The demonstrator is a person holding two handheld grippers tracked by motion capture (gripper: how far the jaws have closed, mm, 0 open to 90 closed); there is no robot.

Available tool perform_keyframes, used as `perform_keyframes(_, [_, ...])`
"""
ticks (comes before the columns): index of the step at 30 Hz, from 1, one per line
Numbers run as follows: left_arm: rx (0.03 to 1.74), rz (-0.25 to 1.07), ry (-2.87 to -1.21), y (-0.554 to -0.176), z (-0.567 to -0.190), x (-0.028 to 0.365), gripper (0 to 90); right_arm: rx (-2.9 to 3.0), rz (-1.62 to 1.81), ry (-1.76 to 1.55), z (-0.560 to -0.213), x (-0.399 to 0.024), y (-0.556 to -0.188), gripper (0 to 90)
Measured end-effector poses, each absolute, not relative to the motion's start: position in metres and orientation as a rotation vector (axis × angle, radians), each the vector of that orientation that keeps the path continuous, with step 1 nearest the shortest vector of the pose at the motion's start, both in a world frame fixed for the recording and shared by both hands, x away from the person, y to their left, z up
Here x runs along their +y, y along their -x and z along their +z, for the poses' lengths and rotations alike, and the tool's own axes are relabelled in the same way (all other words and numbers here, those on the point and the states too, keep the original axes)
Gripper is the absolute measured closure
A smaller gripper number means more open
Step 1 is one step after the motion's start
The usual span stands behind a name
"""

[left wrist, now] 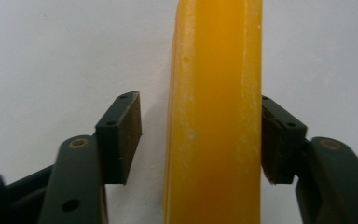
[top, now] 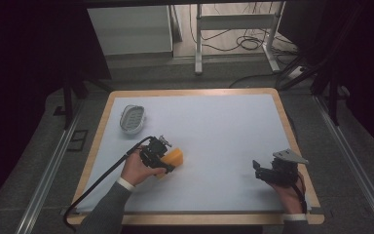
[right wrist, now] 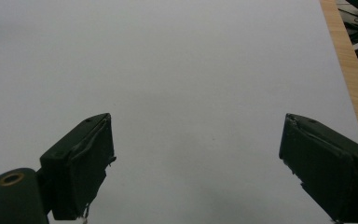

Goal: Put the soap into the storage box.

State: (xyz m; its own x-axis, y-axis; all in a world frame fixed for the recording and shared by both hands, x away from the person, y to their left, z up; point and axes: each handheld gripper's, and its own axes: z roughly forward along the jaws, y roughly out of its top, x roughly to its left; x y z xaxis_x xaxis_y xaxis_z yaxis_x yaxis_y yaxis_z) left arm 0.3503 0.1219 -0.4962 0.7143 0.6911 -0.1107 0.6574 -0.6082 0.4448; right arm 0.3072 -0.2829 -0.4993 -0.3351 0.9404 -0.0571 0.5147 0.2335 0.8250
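Left hand-held gripper (left wrist: 200, 135) straddles the yellow soap bar (left wrist: 214, 112), which lies on the white bench (top: 224, 131), left of centre. One pad touches its side; the other stands just clear, so not yet gripped. I'd centre, then close evenly to avoid skidding it. Right hand-held gripper (right wrist: 196, 158) hangs open, holding nothing. Soap dish (top: 133, 118) waits beyond.

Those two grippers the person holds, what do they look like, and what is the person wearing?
Both are black with two flat-padded jaws. The left gripper trails a thick black cable; the right gripper carries a grey three-cornered plate. The sleeves are grey with white cuffs.
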Motion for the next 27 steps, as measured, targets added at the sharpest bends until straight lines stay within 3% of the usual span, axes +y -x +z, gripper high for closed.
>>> perform_keyframes(7, [1.015,0.1,-2.457,-0.35,-0.498,0.119,58.5,1.949,0.978,-1.328,-0.499,-0.282,-0.307,10.2])
perform_keyframes(22, [0.996,0.099,-2.439,-0.349,-0.488,0.122,60.9,1.939,0.988,-1.322,-0.498,-0.284,-0.306,10.1])
perform_keyframes(27, [1.007,0.039,-2.398,-0.354,-0.477,0.135,60.9,1.936,0.989,-1.324,-0.498,-0.285,-0.306,10.1])
